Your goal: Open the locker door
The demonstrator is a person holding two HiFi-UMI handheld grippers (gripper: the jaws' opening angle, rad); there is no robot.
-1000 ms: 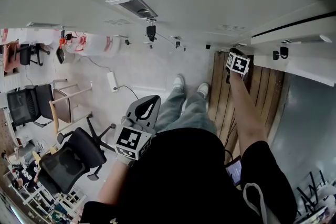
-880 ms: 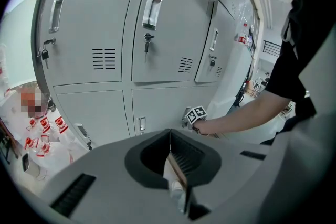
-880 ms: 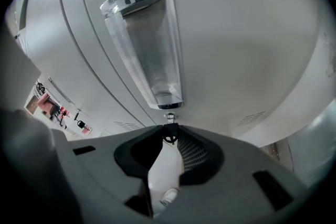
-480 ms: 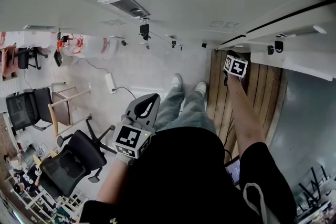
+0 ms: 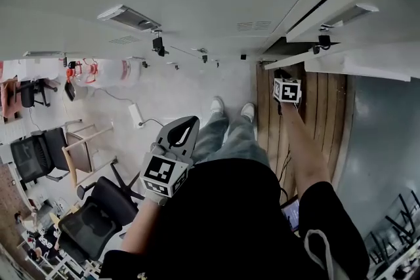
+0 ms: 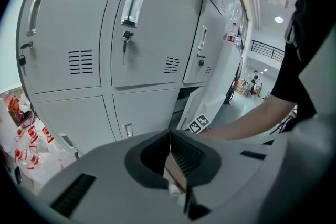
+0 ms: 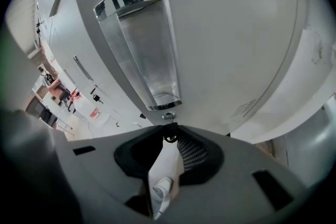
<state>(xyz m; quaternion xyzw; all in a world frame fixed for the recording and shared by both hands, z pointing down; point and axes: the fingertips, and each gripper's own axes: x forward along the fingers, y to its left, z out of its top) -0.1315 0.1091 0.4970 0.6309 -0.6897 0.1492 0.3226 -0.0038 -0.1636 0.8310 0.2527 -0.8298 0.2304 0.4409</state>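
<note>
The white locker door [image 7: 236, 34] fills the right gripper view, with a chrome recessed handle [image 7: 144, 44] and a round lock [image 7: 168, 116] just below it. My right gripper [image 7: 169, 131] is shut on the small dark key [image 7: 169, 136] that sticks out of that lock. In the head view the right gripper [image 5: 287, 90] shows only its marker cube, at the door's edge [image 5: 341, 62]; a dark gap [image 5: 289, 46] lies behind the door. My left gripper [image 5: 186, 128] hangs at waist level, away from the lockers. Its jaws [image 6: 170, 136] are shut, nothing in them.
A bank of grey lockers [image 6: 147, 23] with handles and keys stands ahead. Black office chairs [image 5: 98, 206] and a wooden chair [image 5: 85, 134] stand to the left. A plastic bag with red print [image 5: 105, 72] lies by the lockers. The person's legs [image 5: 230, 134] stand beside a wooden panel [image 5: 315, 115].
The door has swung outward with my right gripper on the key, and the dark gap behind it has appeared. The left gripper has hardly moved.
</note>
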